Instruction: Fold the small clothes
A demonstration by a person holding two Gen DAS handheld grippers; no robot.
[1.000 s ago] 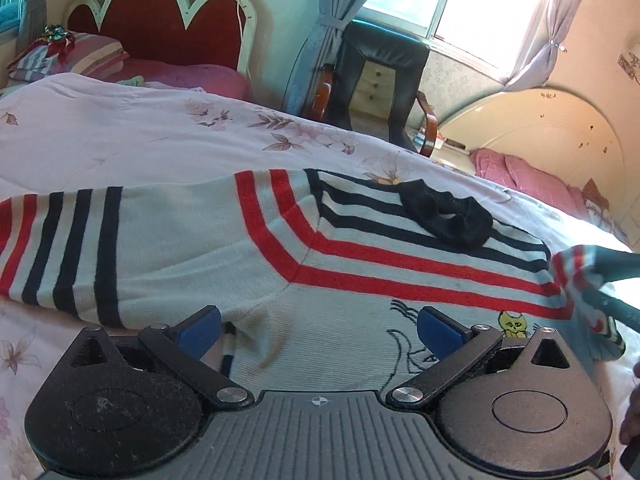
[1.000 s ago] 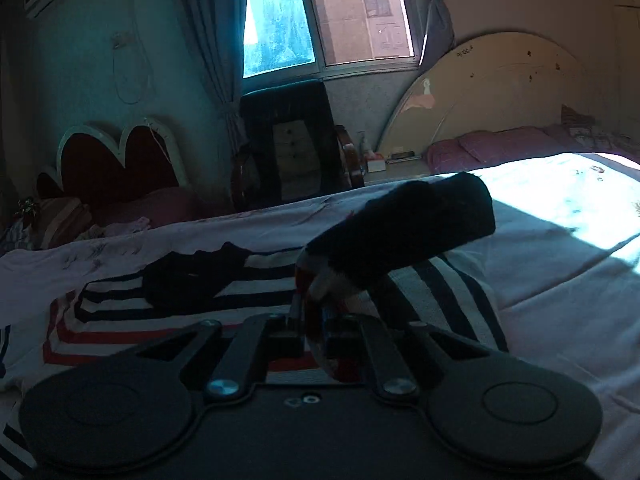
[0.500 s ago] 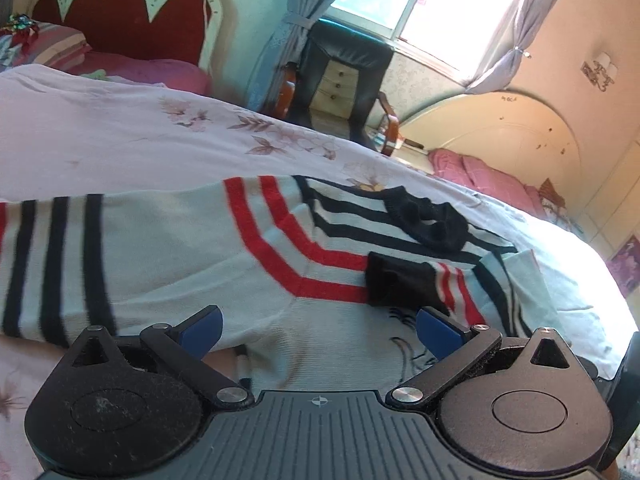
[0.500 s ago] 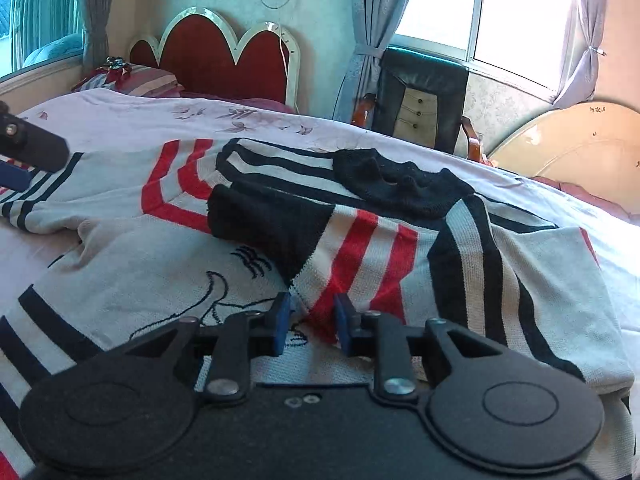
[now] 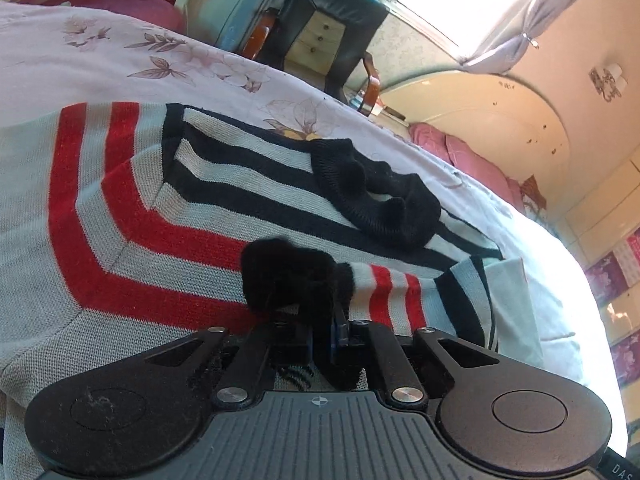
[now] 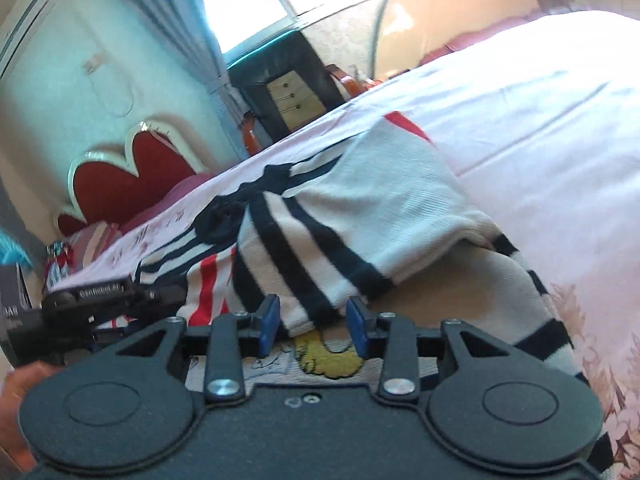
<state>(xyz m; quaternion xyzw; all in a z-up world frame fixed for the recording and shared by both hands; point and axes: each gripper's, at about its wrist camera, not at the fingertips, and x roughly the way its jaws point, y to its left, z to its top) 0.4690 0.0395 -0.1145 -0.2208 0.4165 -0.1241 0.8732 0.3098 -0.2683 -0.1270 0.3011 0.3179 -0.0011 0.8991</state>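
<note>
A small grey knit sweater (image 5: 120, 216) with red and black stripes and a black collar (image 5: 380, 200) lies flat on the bed. Its right sleeve (image 5: 400, 292) is folded across the chest; it also shows in the right wrist view (image 6: 320, 240). My left gripper (image 5: 322, 338) is shut on the sleeve's black cuff (image 5: 292, 276). My right gripper (image 6: 312, 322) is open, its blue pads either side of the folded sleeve's edge, above a yellow cartoon patch (image 6: 328, 356). The left gripper also shows in the right wrist view (image 6: 92, 300).
The bed sheet (image 5: 120, 60) is pale pink with flower prints. A black chair with small drawers (image 5: 320, 40) stands beyond the bed. A red headboard (image 6: 132, 176) is at the far left. A second bed with pink pillows (image 5: 472, 160) lies at the right.
The right gripper has let go of the sleeve and opened. The left gripper has moved right and shut on the sleeve's black cuff.
</note>
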